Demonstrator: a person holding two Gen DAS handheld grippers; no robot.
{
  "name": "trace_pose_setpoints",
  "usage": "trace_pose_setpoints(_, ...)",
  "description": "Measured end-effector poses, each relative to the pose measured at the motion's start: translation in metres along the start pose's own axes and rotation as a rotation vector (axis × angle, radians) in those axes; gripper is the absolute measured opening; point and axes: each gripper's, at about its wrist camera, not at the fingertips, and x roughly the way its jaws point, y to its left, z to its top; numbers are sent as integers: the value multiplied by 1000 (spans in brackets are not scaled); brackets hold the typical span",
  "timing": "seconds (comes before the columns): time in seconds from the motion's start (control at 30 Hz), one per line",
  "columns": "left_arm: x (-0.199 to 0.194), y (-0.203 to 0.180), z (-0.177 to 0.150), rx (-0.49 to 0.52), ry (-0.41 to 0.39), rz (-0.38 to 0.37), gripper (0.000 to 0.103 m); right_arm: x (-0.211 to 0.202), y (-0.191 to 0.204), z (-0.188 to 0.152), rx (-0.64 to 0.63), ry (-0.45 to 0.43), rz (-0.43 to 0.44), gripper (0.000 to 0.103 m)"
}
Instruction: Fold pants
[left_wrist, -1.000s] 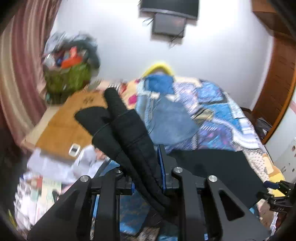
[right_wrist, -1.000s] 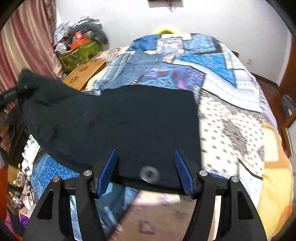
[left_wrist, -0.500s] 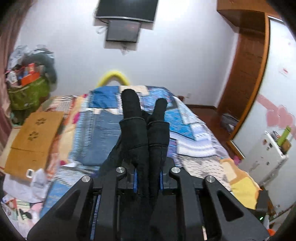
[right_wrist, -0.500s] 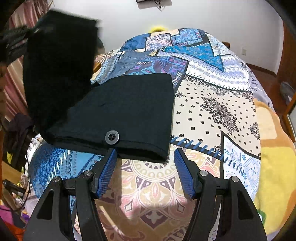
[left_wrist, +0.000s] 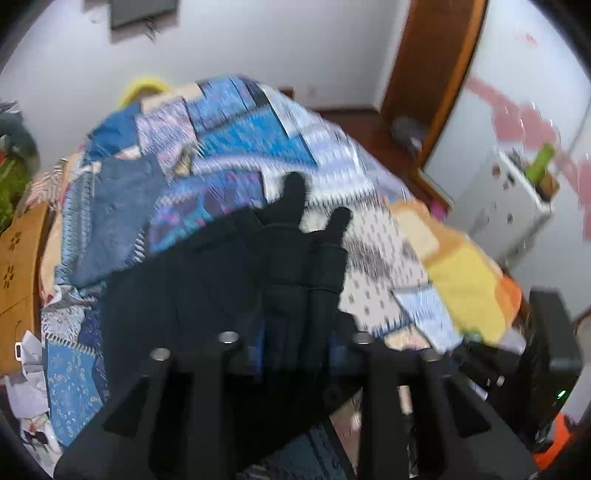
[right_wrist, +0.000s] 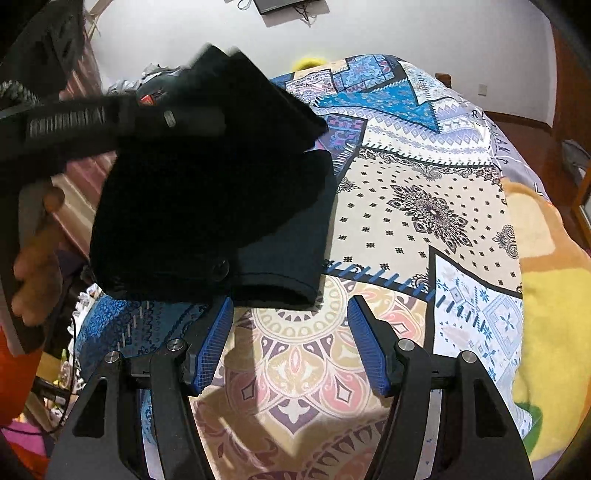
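The black pants (right_wrist: 273, 254) lie partly folded on the patterned bed quilt (right_wrist: 424, 206), waistband and button towards me. My left gripper (left_wrist: 295, 332) is shut on the bunched leg ends of the pants (left_wrist: 291, 258) and holds them in the air over the folded part. It shows in the right wrist view (right_wrist: 147, 118) at upper left, with the hanging cloth (right_wrist: 207, 192) draped below it. My right gripper (right_wrist: 290, 321) is open and empty, just in front of the waistband over the quilt.
Folded blue jeans (left_wrist: 110, 206) lie at the far left of the bed. A wooden board (left_wrist: 18, 266) and clutter stand left of the bed. A white cabinet (left_wrist: 498, 206) and a wooden door frame (left_wrist: 436, 74) are on the right.
My left gripper has swung the pants legs from the left side across and down over the folded part on the bed. My right gripper stays open and has backed off slightly from the waistband.
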Motion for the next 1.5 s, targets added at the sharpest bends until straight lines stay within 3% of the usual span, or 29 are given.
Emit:
trace_pose_setpoints(0.07, 3, -9, -4, 25, 25, 1, 68, -1, 0, -1, -3, 0, -4, 60)
trace_pose_setpoints(0.13, -3, -15, -8, 49, 4, -3, 81, -4, 1, -4, -5, 2, -8, 60)
trace_pose_setpoints(0.27, -24, -14, -3, 71, -56, -11, 88, -6, 3, -5, -21, 12, -19, 60)
trace_pose_setpoints(0.37, -38, 2, 8, 68, -108, 43, 97, -7, 6, -4, -33, 18, -22, 60)
trace_pose_setpoints(0.6, -31, 84, 39, 17, -143, 296, 99, -5, 13, 2, -40, 5, -23, 60)
trace_pose_setpoints(0.77, 7, 148, 49, -34, -66, 397, 99, 4, 17, 6, -50, 24, -13, 60)
trace_pose_setpoints(1.0, 77, 204, 41, -142, 69, 357, 99, 14, 21, 11, -72, 54, -27, 63)
trace_pose_setpoints(1.13, 118, 217, 33, -143, 182, 353, 99, 15, 16, 17, -78, 45, -46, 63)
trace_pose_setpoints(1.2, 133, 221, 25, -146, 240, 311, 99, 17, 11, 24, -69, 32, -58, 63)
trace_pose_setpoints(1.37, 129, 225, 13, -139, 240, 288, 100, 22, -3, 38, -28, 24, -66, 63)
trace_pose_setpoints(1.5, 110, 227, -8, -161, 242, 328, 100, 20, -6, 41, -42, 13, -128, 63)
